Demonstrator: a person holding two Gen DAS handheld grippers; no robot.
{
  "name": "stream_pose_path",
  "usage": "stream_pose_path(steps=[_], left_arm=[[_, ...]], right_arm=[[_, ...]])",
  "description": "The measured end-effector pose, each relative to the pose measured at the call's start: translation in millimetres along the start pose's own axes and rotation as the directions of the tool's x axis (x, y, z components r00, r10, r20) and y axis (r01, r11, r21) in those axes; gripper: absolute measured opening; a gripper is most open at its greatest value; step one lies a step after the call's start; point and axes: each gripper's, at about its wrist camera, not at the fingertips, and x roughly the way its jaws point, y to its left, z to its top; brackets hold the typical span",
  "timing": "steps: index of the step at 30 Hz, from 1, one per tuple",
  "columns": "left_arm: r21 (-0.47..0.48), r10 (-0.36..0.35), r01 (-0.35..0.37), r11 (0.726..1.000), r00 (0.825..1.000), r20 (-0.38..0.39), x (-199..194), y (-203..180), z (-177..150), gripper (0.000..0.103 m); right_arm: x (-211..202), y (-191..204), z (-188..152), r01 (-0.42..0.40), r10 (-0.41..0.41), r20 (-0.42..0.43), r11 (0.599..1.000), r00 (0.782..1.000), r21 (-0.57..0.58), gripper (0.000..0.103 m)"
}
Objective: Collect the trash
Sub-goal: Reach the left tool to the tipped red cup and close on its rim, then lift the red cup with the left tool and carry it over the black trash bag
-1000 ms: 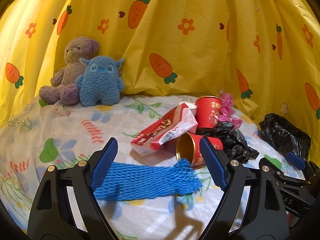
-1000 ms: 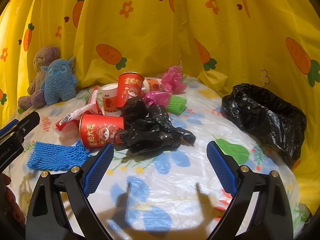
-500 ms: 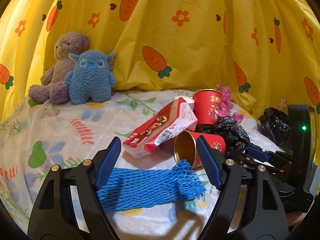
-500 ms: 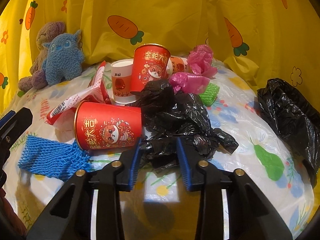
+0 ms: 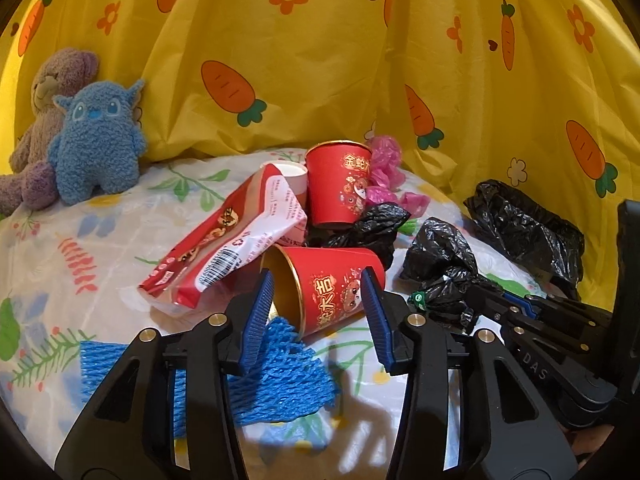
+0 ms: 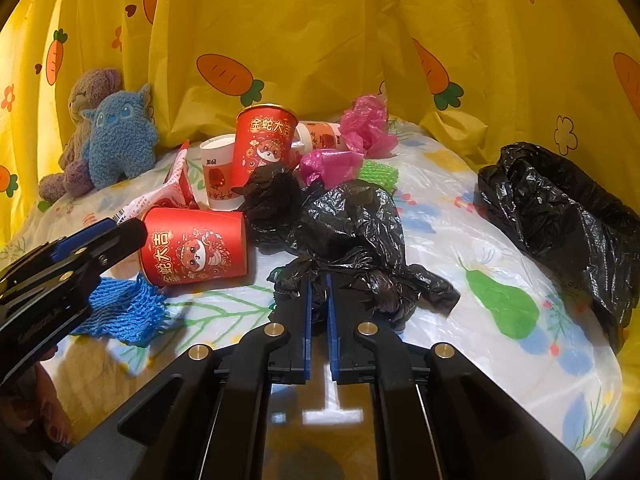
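Note:
A red paper cup (image 5: 332, 284) lies on its side on the floral table cover; it also shows in the right wrist view (image 6: 196, 246). My left gripper (image 5: 318, 316) is open, its jaws on either side of this cup, not closed on it. My right gripper (image 6: 318, 296) is shut on the crumpled black plastic bag (image 6: 352, 232), pinching its near edge; the same bag shows in the left wrist view (image 5: 440, 268). A blue foam net (image 5: 276, 376) lies under the left gripper. An upright red cup (image 5: 338, 184) and a red-white snack wrapper (image 5: 232, 240) sit behind.
An open black trash bag (image 6: 560, 216) sits at the table's right edge. Pink plastic bags (image 6: 360, 136), a green net (image 6: 376, 172) and white cups (image 6: 216, 168) lie at the back. Two plush toys (image 5: 92, 148) stand at the back left against the yellow carrot curtain.
My right gripper closed on the black plastic bag. My left gripper moved forward from the blue net, narrowed, and now straddles the lying red cup.

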Motion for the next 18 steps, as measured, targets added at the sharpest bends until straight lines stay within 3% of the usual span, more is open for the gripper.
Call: stream_pose_path(steps=[4, 6, 8, 11, 18], left_arm=[[-0.019, -0.046, 0.045, 0.999, 0.998, -0.036, 15, 0, 3, 0.029], [-0.036, -0.078, 0.076, 0.996, 0.996, -0.053, 22, 1, 4, 0.014], [-0.055, -0.108, 0.105, 0.993, 0.993, -0.056, 24, 2, 3, 0.01], [-0.058, -0.158, 0.155, 0.986, 0.986, -0.058, 25, -1, 4, 0.007], [-0.072, -0.15, 0.144, 0.987, 0.985, -0.08, 34, -5, 6, 0.008]], right_arm=[[-11, -4, -2, 0.006, -0.006, 0.019, 1.0, 1.0, -0.001, 0.007], [-15, -6, -3, 0.008, -0.008, 0.027, 1.0, 1.0, -0.001, 0.007], [-18, -8, -4, 0.008, -0.008, 0.032, 1.0, 0.999, 0.0, 0.007], [-20, -11, -5, 0.006, -0.006, 0.033, 1.0, 0.999, 0.007, 0.007], [-24, -15, -8, 0.006, -0.007, 0.038, 1.0, 0.999, 0.025, 0.007]])
